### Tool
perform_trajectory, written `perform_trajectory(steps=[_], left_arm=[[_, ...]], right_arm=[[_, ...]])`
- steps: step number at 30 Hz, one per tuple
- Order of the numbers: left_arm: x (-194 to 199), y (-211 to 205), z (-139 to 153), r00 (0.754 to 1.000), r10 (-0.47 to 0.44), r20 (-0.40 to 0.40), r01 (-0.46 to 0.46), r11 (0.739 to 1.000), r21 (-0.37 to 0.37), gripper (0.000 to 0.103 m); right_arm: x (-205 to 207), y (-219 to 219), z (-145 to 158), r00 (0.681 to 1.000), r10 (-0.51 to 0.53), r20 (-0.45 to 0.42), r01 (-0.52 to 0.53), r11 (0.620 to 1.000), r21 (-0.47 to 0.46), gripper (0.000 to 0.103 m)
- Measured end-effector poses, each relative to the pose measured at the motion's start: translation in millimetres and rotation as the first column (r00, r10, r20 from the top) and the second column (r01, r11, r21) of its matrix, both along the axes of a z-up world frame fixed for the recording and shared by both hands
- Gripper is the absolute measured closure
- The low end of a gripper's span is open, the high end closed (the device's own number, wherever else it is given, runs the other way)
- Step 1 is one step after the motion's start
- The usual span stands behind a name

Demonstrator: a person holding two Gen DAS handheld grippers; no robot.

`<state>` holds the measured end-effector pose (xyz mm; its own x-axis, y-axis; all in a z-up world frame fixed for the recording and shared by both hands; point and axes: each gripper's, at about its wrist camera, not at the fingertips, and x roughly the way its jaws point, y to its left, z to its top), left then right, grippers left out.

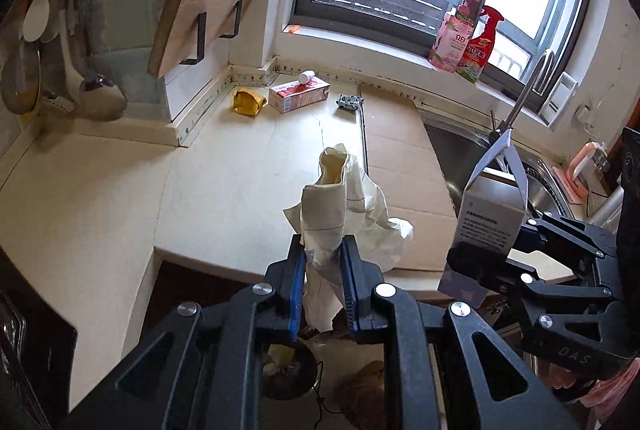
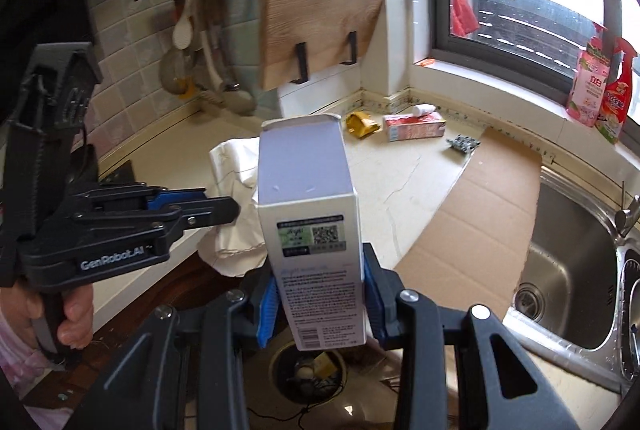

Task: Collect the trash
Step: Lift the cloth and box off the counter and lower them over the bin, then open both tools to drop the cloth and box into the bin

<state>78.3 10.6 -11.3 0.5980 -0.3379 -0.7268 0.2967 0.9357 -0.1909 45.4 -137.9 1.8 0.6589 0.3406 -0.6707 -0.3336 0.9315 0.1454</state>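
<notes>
My left gripper (image 1: 323, 282) is shut on a crumpled white paper bag (image 1: 340, 205), held at the counter's front edge above a round trash bin (image 1: 286, 366) on the floor. My right gripper (image 2: 320, 294) is shut on a pale lavender carton box (image 2: 308, 197) with an open top, held above the same bin (image 2: 308, 370). The right gripper and box also show in the left wrist view (image 1: 490, 218). Far on the counter lie a yellow wrapper (image 1: 248, 101), a red-and-white box (image 1: 298, 94) with a small white bottle (image 1: 307, 76) on it, and a small dark crumpled pack (image 1: 350, 101).
A cardboard sheet (image 2: 480, 205) covers the counter beside the steel sink (image 2: 568, 262). Two spray bottles (image 1: 468, 37) stand on the windowsill. A wooden cutting board (image 2: 316, 25) hangs on the wall above hanging utensils.
</notes>
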Motion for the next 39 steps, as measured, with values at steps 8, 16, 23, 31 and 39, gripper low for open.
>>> perform_trajectory(steps=[8,16,23,31,39], left_arm=[[-51.8,11.9,-60.5,0.995,0.044,-0.091,-0.038,0.997,0.063,0.088],[-64.4,23.8,-176.1,0.937,0.159,-0.311,-0.139,0.987,0.085,0.088],[-57.9,36.0,-277.0,0.897,0.232,-0.376,-0.207,0.973,0.105,0.087],[-42.8,49.3,-375.6,0.883,0.256,-0.394,-0.23,0.967,0.112,0.087],[-28.7,54.6,-447.5,0.863,0.275,-0.424,-0.22,0.96,0.176,0.072]], right_arm=[[-25.3,20.7,-54.9,0.982,0.157,-0.102,-0.153,0.987,0.041,0.066],[-7.1,30.8,-182.8,0.919,0.202,-0.339,-0.195,0.979,0.055,0.066],[14.2,51.3,-290.1,0.89,0.194,-0.413,-0.18,0.981,0.072,0.066],[27.8,88.8,-392.2,0.859,0.227,-0.458,-0.254,0.967,0.003,0.065],[40.7,109.8,-467.5,0.824,0.205,-0.528,-0.256,0.966,-0.025,0.061]])
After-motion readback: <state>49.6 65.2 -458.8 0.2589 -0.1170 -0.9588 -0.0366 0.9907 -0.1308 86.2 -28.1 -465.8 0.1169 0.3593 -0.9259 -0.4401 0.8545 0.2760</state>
